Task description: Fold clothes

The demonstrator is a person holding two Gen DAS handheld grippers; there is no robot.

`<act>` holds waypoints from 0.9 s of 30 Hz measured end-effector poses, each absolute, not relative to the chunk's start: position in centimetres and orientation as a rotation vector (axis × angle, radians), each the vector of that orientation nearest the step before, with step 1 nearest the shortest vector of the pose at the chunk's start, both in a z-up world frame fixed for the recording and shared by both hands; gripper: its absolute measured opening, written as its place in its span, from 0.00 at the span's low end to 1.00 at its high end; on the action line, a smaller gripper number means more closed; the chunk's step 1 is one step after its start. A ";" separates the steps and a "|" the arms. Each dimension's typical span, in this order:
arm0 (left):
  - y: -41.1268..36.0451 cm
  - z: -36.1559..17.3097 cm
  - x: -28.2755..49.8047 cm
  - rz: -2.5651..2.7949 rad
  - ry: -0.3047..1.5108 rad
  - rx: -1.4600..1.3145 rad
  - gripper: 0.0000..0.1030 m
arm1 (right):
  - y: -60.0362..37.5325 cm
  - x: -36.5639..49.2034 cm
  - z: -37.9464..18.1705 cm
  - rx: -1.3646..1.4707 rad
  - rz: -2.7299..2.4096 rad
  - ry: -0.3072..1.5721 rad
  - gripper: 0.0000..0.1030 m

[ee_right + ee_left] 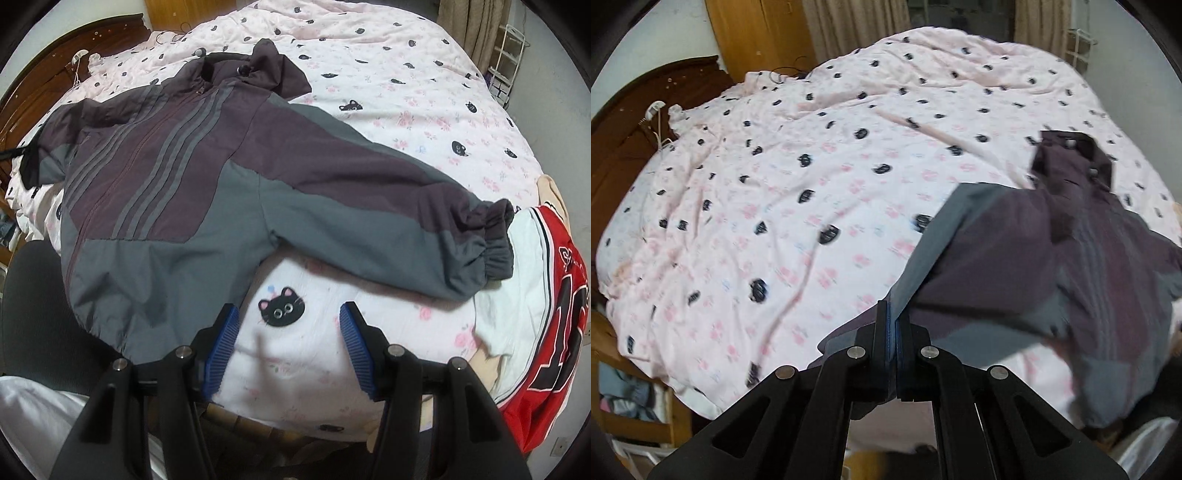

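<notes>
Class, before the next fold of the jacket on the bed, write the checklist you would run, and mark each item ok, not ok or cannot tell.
1. Left gripper has hold of the jacket: ok, shut on its edge.
2. Right gripper free to take hold: ok, open over the quilt.
3. Sleeve laid flat: ok, stretched out sideways.
4. Sleeve clear of the red jersey: not ok, the cuff overlaps that pile.
5. Zip closed: cannot tell.

plum-and-grey striped jacket (207, 177) on pink quilt (406, 74) (black cat faces), red jersey (554, 332).
</notes>
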State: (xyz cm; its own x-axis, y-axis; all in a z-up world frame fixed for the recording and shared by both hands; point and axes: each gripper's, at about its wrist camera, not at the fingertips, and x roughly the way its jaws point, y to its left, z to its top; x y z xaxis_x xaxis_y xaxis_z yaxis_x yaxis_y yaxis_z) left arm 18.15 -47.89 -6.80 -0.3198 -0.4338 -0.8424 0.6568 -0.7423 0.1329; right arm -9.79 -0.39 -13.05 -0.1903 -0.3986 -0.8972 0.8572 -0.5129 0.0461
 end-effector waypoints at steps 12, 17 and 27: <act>-51.0 -13.8 17.1 -1.833 0.263 1.299 0.24 | 1.9 -9.0 -15.0 1.213 -1.779 0.604 0.56; -50.4 -13.3 19.3 -1.765 0.247 1.229 0.49 | 1.7 -7.3 -16.2 1.198 -1.685 0.626 0.56; -43.4 -9.1 23.8 -1.919 0.246 1.079 0.53 | 0.0 -5.1 -19.4 1.248 -1.491 0.586 0.56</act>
